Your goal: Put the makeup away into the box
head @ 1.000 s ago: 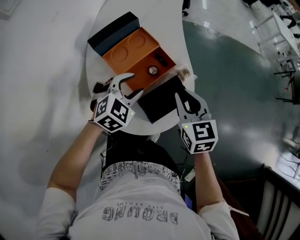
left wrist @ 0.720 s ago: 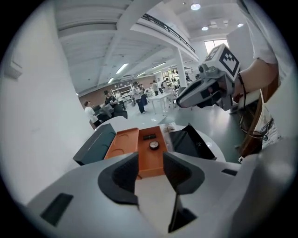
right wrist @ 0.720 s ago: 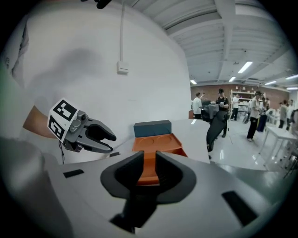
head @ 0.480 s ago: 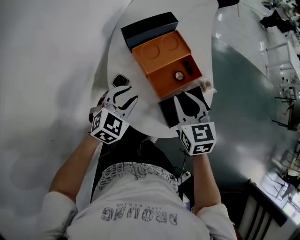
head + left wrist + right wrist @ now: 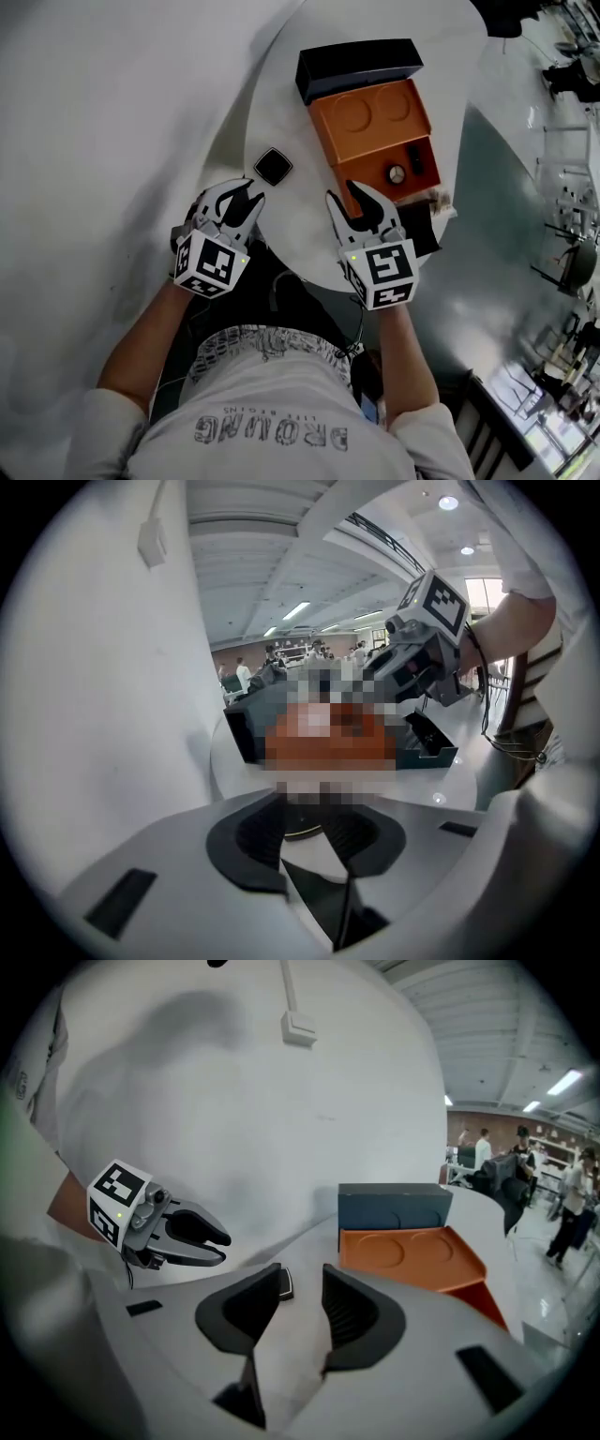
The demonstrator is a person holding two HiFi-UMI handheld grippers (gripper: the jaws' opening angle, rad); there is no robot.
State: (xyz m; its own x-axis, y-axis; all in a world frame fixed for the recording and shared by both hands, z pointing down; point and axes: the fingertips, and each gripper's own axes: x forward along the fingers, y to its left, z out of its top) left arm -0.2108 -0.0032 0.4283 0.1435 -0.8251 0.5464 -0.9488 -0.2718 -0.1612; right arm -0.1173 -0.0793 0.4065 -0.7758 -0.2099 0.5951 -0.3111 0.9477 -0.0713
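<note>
Both bare forearms reach up from the bottom of the head view, each hand tipped down toward the round white table (image 5: 300, 220). The left gripper (image 5: 239, 195) sits at centre left. The right gripper (image 5: 349, 194) is just to its right, at the near edge of the orange box (image 5: 375, 127). The left jaws have just been closing and the right jaws opening. Both pairs stand part-way apart and press on nothing.

The black compact (image 5: 273, 166) lies flat on the table, above the left gripper's tips and left of the box, touching neither. A dark blue block (image 5: 358, 67) stands at the box's far end.

Only the head view shows a small round white thing (image 5: 397, 173) and a small black one (image 5: 413, 155) in the box's near section. The right gripper view lines the compact up beyond the gap between its pads, with the left gripper at its left. The left gripper view shows the right gripper at upper right and a dark open tray (image 5: 429, 745) below it. The box is blurred there.
</note>
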